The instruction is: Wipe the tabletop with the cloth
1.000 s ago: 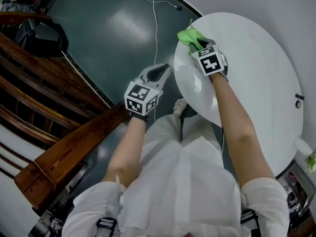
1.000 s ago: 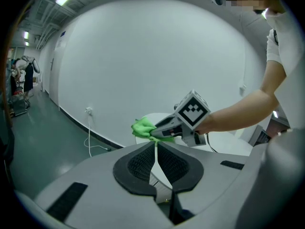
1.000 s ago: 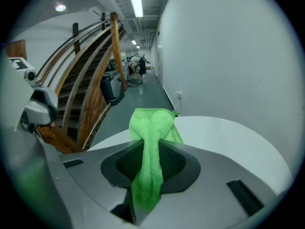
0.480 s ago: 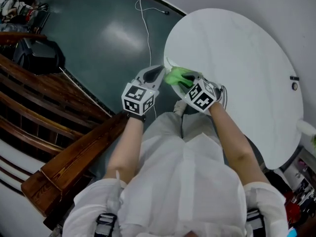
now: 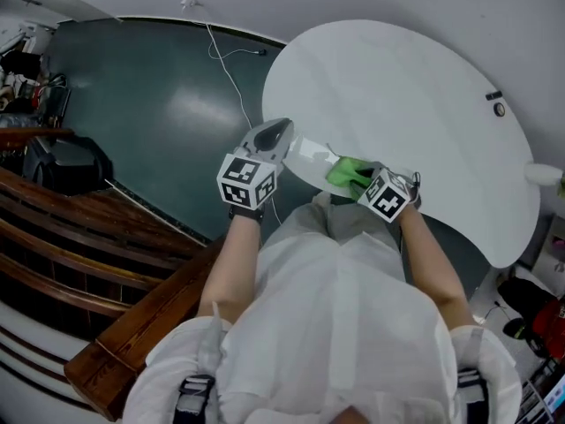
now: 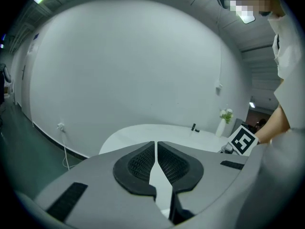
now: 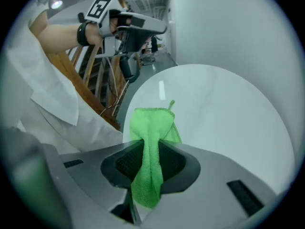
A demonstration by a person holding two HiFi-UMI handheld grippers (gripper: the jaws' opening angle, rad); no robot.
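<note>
A bright green cloth (image 7: 151, 128) lies pressed on the near edge of the round white tabletop (image 5: 397, 104), bunched between the jaws of my right gripper (image 7: 147, 168), which is shut on it. In the head view the cloth (image 5: 347, 171) sits just ahead of that gripper (image 5: 364, 182), close to my body. My left gripper (image 5: 272, 136) hangs off the table's left edge over the floor. Its jaws (image 6: 156, 159) meet at the tips with nothing between them.
A dark green floor (image 5: 159, 104) spreads left of the table, with a white cable (image 5: 225, 69) running to a wall socket. Wooden stair rails (image 5: 79, 246) lie at lower left. A small dark object (image 5: 498, 108) and a white vase (image 5: 543, 175) stand at the table's far right.
My right gripper has dragged the green cloth from the table's far left edge back along the rim toward my body. The left gripper has stayed about where it was.
</note>
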